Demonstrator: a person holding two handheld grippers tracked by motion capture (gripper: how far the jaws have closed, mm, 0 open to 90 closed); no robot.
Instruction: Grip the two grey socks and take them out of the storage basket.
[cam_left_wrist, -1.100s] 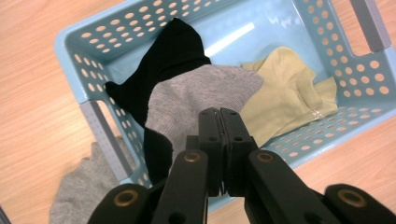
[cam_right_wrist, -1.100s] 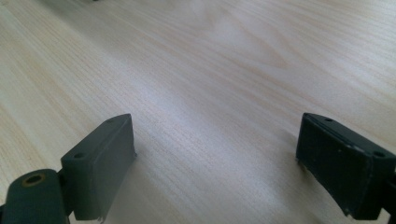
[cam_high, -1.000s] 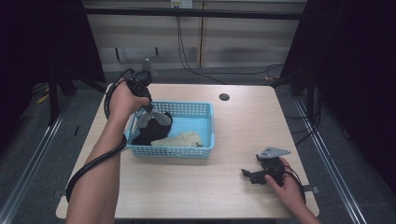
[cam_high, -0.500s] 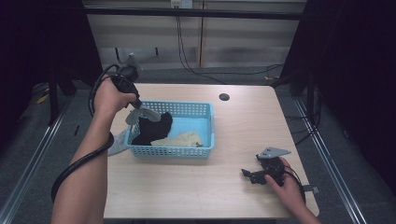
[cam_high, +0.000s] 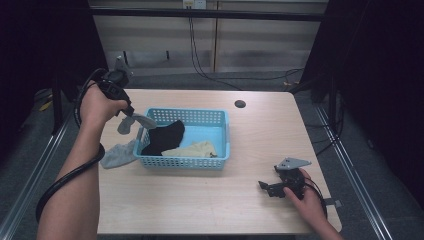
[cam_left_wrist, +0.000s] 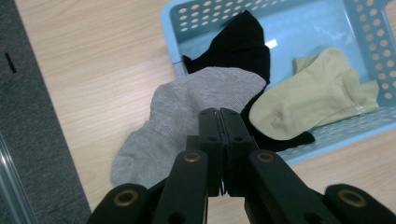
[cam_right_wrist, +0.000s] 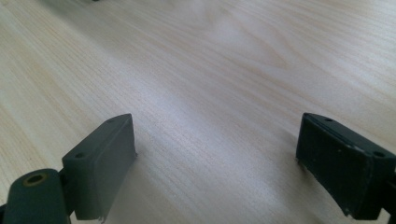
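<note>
My left gripper is raised over the table just left of a blue plastic basket. It is shut on a grey sock that hangs from the jaws by the basket's left rim. In the left gripper view the jaws are pressed together over the grey sock. Below it in the basket lie a black sock and a beige sock. A second grey sock lies flat on the table left of the basket. My right gripper rests open on bare wood at the front right.
The light wooden table has a small round hole near its far edge. Its left edge runs close to the socks, with dark floor beyond. Black cables hang along the back wall.
My left gripper has gone up and to the left, carrying the grey sock from over the basket's left end to just outside its rim. The right gripper has stayed still.
</note>
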